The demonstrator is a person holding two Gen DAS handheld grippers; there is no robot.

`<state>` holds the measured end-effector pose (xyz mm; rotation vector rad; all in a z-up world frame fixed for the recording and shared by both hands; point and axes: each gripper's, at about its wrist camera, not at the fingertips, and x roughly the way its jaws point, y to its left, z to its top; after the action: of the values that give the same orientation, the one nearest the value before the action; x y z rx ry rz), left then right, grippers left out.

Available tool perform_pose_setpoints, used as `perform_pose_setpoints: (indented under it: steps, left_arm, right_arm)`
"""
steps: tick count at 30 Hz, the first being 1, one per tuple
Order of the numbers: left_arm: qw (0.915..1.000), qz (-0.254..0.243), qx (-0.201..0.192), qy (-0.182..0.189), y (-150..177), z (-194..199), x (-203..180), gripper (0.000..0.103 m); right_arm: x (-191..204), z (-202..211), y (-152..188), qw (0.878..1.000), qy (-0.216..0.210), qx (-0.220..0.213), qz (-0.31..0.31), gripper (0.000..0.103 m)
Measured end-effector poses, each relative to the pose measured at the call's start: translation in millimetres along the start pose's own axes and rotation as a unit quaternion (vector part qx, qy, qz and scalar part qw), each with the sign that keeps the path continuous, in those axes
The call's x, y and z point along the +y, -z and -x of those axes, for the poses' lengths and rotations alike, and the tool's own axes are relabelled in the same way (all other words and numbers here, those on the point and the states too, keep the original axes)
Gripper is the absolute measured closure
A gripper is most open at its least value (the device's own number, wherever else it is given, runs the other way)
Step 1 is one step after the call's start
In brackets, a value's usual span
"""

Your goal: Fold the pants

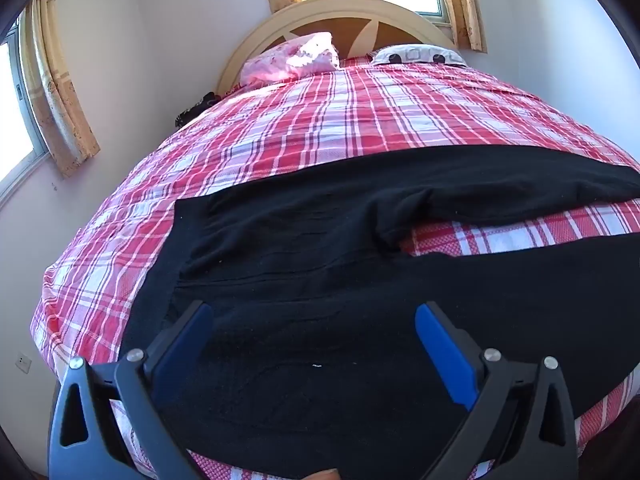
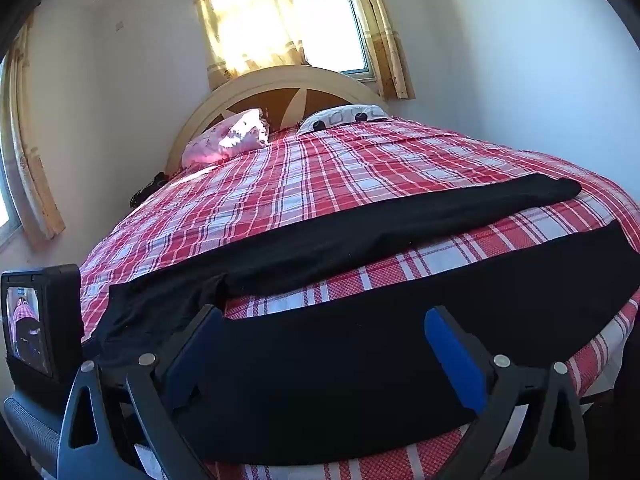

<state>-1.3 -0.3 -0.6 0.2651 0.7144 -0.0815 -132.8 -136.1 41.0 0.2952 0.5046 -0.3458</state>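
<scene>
While the black pants (image 1: 320, 248) lie spread flat across the near part of the bed (image 1: 280, 132), waistband to the left and both legs running right with a strip of plaid sheet between them, nothing is folded yet. The left claw (image 1: 314, 336) hovers wide open over the seat area, gripping nothing; the right claw (image 2: 324, 340) stands equally open above the near leg. The fabric looks thin, soft and limp, so it should drape and bunch easily; pinching it at the waistband edge and the leg hem seems best.

Both wrist views look down-forward from the foot, sharing the bed (image 1: 280, 148) and headboard (image 2: 280, 80).
</scene>
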Motion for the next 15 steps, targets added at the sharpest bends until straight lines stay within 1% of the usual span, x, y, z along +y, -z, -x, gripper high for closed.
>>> perform_pose_setpoints:
  steps: [2, 3, 4, 5, 6, 7, 9, 15]
  left_arm:
    - [0.9998, 0.008, 0.006, 0.019, 1, -1, 1, 0.000]
    - [0.9997, 0.009, 0.006, 0.021, 2, 0, 2, 0.000]
    - [0.9998, 0.008, 0.005, 0.020, 2, 3, -4, 0.000]
    - [0.9995, 0.018, 0.003, 0.026, 6, 5, 1, 0.000]
    - [0.9993, 0.020, 0.005, 0.030, 7, 5, 2, 0.000]
    - [0.9994, 0.014, 0.014, 0.028, 3, 1, -3, 0.000]
    - [0.9992, 0.010, 0.019, 0.034, 3, -1, 0, 0.000]
    - [0.9990, 0.013, 0.022, 0.037, 3, -1, 0, 0.000]
  right_arm:
    - [3, 1, 1, 1.000, 0.000, 0.004, -0.001, 0.001]
    - [-7, 5, 3, 1.000, -0.004, 0.000, -0.025, 0.001]
    - [-8, 7, 5, 1.000, -0.005, 0.000, -0.027, 0.001]
    - [-8, 10, 6, 1.000, -0.005, 0.000, -0.027, 0.001]
    - [-11, 2, 3, 0.999, -0.002, 0.016, -0.030, 0.001]
    - [-12, 3, 3, 0.999, -0.001, 0.017, -0.029, 0.001]
    - [-8, -3, 2, 1.000, 0.003, 0.023, -0.020, 0.001]
    - [-5, -2, 2, 1.000, 0.004, 0.024, -0.019, 0.001]
